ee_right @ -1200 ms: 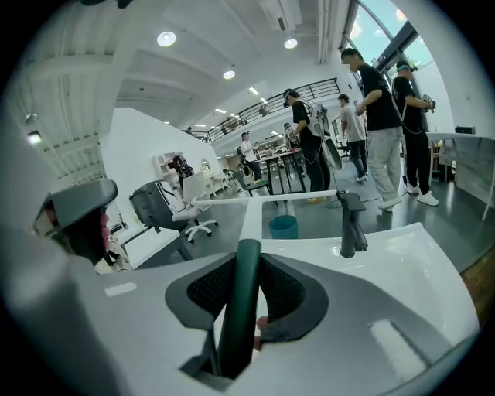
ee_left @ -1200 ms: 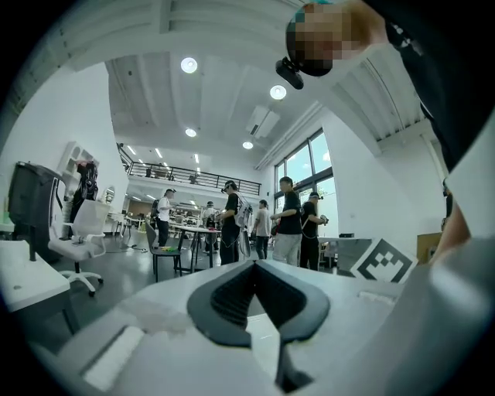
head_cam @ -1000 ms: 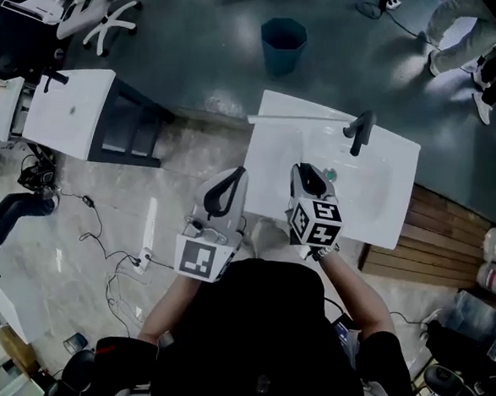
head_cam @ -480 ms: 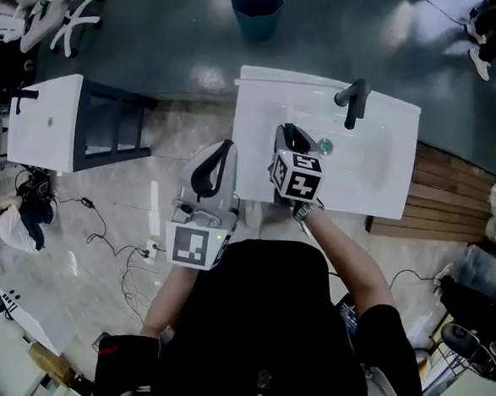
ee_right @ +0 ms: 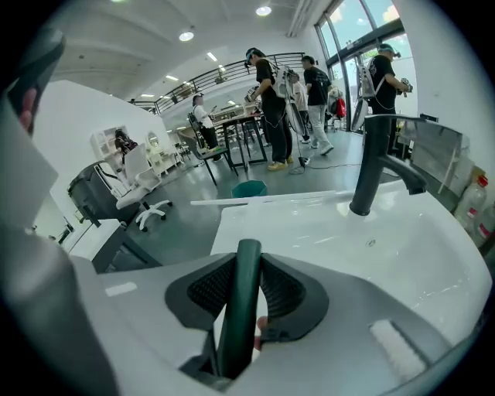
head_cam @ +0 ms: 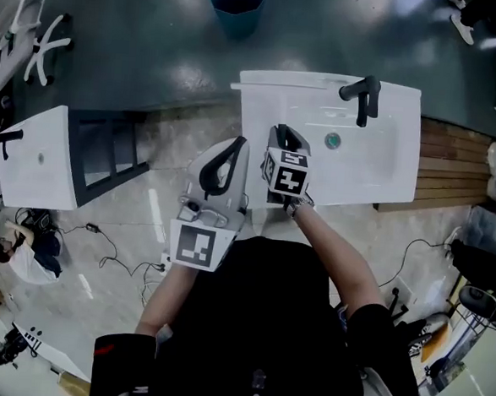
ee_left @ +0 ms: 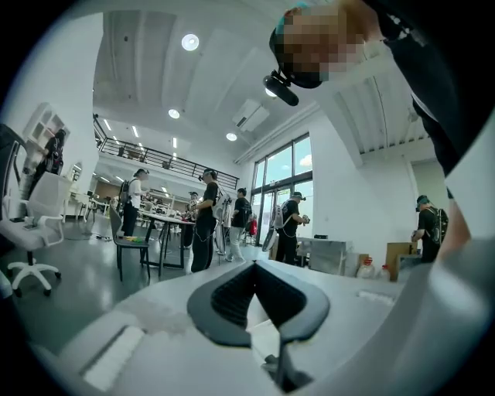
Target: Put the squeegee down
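In the right gripper view a dark green squeegee handle stands between the jaws of my right gripper, which is shut on it. The blade is hidden. In the head view that right gripper hangs over the front left part of the white sink, pointing down into it. My left gripper is just left of the sink's edge, over the floor. In the left gripper view the left gripper has its tips together with nothing between them.
A black faucet stands at the sink's back, with the drain in front of it. A thin white bar lies along the back rim. A blue bin, another white table and a wooden pallet are around.
My right gripper, still holding the handle, has sunk and shifted left toward the sink's front left corner. The left gripper has drifted alongside the sink's left edge.
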Motion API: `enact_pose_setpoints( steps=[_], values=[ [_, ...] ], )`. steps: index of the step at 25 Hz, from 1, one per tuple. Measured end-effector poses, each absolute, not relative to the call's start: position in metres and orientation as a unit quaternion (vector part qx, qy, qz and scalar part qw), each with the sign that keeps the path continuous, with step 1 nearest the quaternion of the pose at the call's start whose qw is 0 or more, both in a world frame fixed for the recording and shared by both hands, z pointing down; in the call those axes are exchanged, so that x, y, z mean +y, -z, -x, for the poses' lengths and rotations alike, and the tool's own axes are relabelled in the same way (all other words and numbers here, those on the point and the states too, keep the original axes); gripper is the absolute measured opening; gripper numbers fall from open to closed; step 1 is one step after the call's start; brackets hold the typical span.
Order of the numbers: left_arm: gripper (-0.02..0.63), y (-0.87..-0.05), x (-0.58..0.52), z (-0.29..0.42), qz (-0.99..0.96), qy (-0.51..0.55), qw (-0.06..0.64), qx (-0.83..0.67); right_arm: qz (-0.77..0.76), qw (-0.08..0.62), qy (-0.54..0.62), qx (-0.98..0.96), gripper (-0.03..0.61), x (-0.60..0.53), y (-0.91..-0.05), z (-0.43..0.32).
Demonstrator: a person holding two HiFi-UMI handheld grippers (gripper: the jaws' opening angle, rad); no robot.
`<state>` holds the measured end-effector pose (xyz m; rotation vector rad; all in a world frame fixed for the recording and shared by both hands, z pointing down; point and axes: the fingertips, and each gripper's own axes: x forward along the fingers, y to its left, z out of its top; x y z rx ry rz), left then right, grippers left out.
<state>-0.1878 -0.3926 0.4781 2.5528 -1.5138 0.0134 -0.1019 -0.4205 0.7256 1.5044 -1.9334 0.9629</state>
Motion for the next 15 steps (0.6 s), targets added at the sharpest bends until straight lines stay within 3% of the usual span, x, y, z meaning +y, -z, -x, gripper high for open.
enact_pose_setpoints(
  steps=[15],
  values=[
    [0.002,-0.499,-0.413,0.246,-0.889,-0.02,0.101,-0.447,-0.6,0.267,-0.37,-0.657,0.098,-0.416,-0.773,0.122]
  ],
)
